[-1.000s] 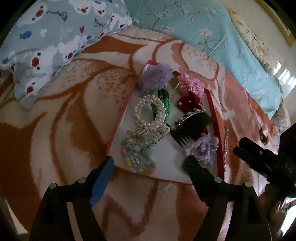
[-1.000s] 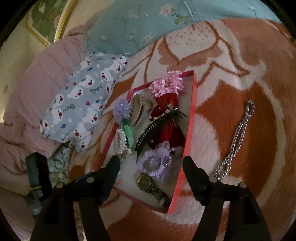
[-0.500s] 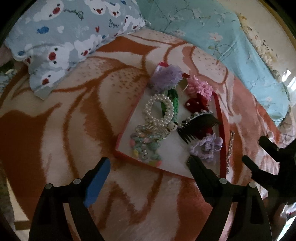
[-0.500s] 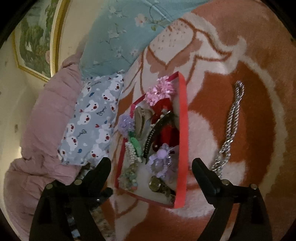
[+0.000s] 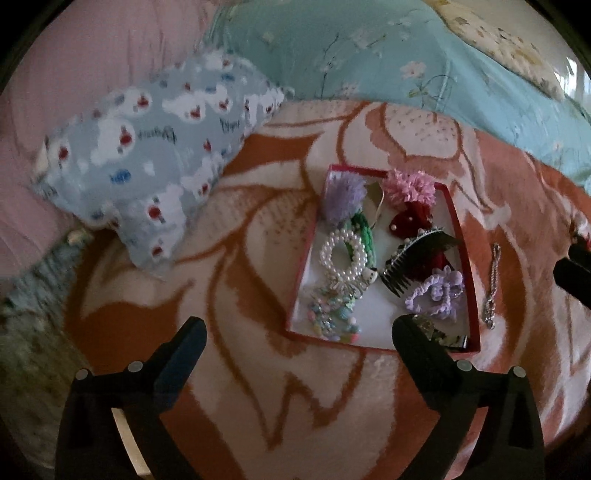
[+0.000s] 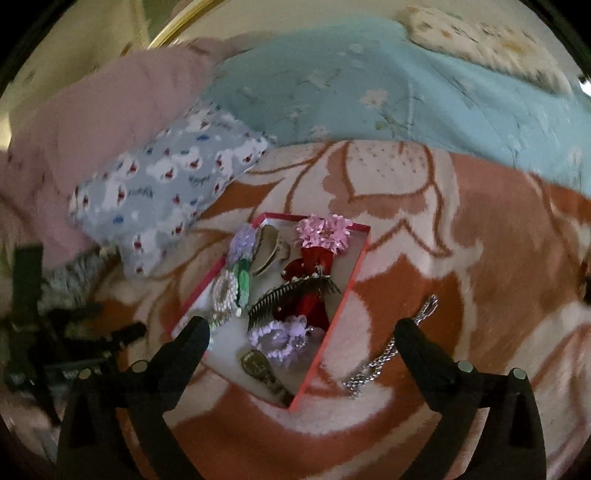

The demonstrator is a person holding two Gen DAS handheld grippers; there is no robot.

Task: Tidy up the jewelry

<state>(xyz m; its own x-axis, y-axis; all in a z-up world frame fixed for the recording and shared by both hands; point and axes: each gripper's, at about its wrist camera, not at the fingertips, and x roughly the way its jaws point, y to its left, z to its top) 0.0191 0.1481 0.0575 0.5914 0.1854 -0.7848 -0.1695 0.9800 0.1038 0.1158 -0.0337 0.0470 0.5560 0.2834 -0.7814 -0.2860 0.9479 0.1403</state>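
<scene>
Beside the red tray (image 6: 325, 349), at four o'clock, a silver chain (image 6: 388, 356) awaits; both grippers (image 5: 299, 341) (image 6: 301, 334) gape, empty; the right must likely descend to pinch it.

We saw a bed under an orange-and-cream blanket (image 5: 258, 229), a bear-print pillow (image 5: 155, 155), a pale blue floral quilt (image 6: 369, 92), dim light, and a gilt frame (image 6: 173, 22).
</scene>
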